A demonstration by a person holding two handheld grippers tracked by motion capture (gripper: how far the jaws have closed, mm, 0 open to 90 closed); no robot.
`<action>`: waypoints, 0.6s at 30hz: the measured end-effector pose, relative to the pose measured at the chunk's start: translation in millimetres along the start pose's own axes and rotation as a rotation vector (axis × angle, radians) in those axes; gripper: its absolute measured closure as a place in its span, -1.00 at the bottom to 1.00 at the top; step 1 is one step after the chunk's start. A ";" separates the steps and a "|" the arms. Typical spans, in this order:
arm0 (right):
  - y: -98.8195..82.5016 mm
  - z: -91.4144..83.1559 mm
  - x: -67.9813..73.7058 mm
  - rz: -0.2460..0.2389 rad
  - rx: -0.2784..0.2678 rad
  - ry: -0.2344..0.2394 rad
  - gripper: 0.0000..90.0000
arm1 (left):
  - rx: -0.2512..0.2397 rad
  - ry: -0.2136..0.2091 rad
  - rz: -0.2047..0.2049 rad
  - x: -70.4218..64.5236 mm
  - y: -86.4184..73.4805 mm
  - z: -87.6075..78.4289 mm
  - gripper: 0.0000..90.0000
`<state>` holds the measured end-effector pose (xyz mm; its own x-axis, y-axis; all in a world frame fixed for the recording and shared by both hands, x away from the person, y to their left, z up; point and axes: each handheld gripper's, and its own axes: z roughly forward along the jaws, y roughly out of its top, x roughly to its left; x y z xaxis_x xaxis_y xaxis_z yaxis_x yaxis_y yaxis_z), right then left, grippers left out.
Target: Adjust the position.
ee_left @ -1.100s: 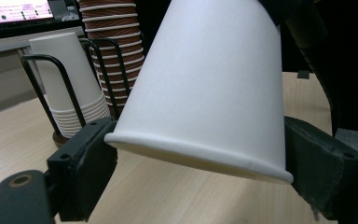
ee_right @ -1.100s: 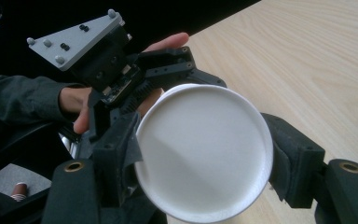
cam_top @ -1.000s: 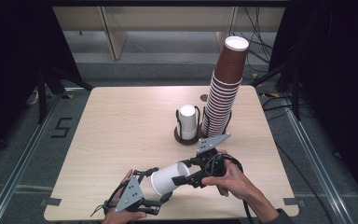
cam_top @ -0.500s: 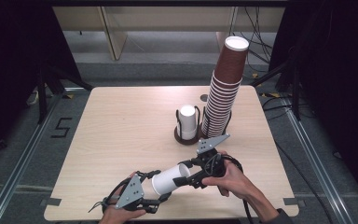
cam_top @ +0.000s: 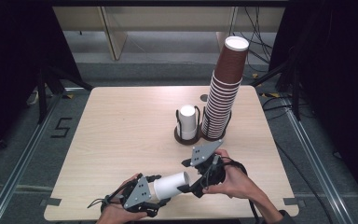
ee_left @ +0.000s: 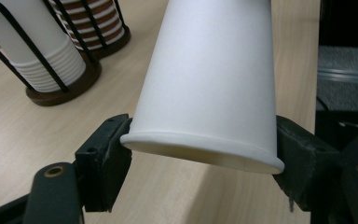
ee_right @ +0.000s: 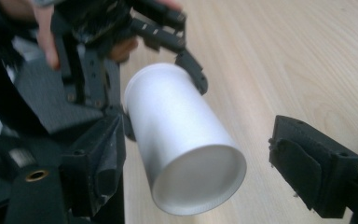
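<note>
No brand or print shows on the white paper cup [cam_top: 170, 185], on the cups in the racks, or on either tool; the 1 readable mark is a dark "5" [cam_top: 61, 127] on the floor left of the table [cam_top: 121, 121].

The cup lies on its side above the table's near edge, between the 2 hands. The left gripper [cam_top: 154, 199] is clenched on its rim end: in the left gripper view both black jaws press the rolled lip of the cup [ee_left: 209, 84], 1 on each side, and the body tapers away from the camera toward the racks.

The right gripper [cam_top: 184, 176] stands at the cup's closed base end. Its jaws have just been opening, and in the right gripper view they stand released around the cup [ee_right: 184, 144]: the jaw at the right of that view is clearly apart from the wall, while the jaw at the left sits right beside it, and contact there cannot be told.

Farther back near the table's middle, a low stack of white cups [cam_top: 187, 122] sits in a dark wire holder, and just to its right rises a tall stack of brown cups [cam_top: 223, 93], leaning slightly
</note>
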<state>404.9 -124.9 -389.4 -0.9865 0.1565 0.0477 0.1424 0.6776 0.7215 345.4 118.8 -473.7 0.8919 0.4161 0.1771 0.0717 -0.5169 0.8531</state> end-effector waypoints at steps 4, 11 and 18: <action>1.2 10.1 8.3 -0.087 0.088 0.000 -0.54 | 0.031 -0.007 0.018 -5.4 3.9 1.4 -0.42; 0.9 28.2 19.9 -0.209 0.219 0.003 -0.53 | 0.073 -0.016 0.062 -7.2 7.7 0.2 -0.43; -1.2 44.4 23.9 -0.274 0.302 -0.018 -0.47 | 0.085 -0.033 0.065 -9.6 7.4 1.8 -0.43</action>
<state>384.7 -90.1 -419.8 -0.9900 -0.0484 -0.1323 -0.1056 0.8764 0.4699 338.2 109.7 -470.0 0.9099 0.3558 0.2130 0.0498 -0.6037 0.7956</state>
